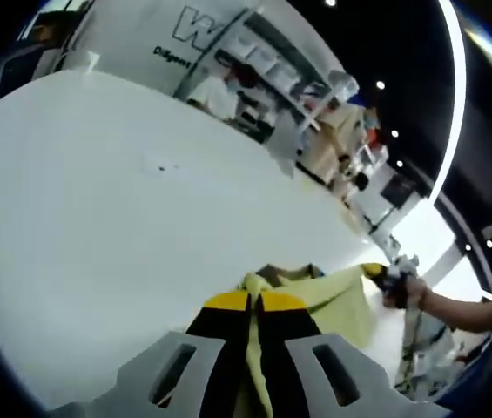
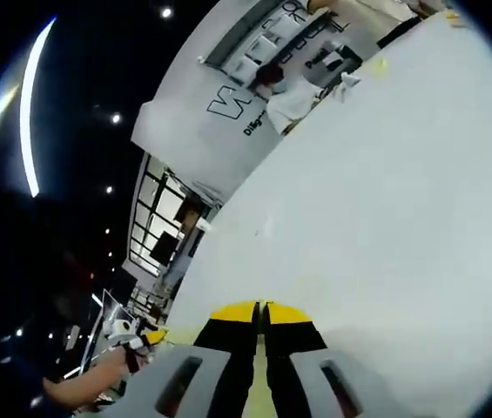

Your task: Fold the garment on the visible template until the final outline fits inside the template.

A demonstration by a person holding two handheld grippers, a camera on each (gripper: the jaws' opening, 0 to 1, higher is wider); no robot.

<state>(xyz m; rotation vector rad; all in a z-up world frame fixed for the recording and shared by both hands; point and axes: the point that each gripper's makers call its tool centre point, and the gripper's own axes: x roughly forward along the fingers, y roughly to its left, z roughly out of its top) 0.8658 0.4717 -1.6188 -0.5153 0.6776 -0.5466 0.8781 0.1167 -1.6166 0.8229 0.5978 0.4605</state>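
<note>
I see a broad white desk (image 1: pixel 124 200) running across both views, its surface bare and evenly lit. Beyond its far edge stands a white wall panel (image 1: pixel 141 35) with large dark lettering, and beside it open shelving (image 1: pixel 272 61) stacked with goods. A person in white (image 1: pixel 219 94) stands near those shelves. The ceiling is dark, dotted with small spotlights (image 2: pixel 166 12) and crossed by a long curved light strip (image 1: pixel 456 96). In the right gripper view, dark-framed windows (image 2: pixel 163 218) sit below the panel.

The left gripper view is taken low and close over a white table (image 1: pixel 124 200), rolled so the far wall rises toward 1 o'clock. The right gripper view is rolled more steeply. The table (image 2: pixel 385 200) and lettered wall (image 2: pixel 228 96) are shared.
</note>
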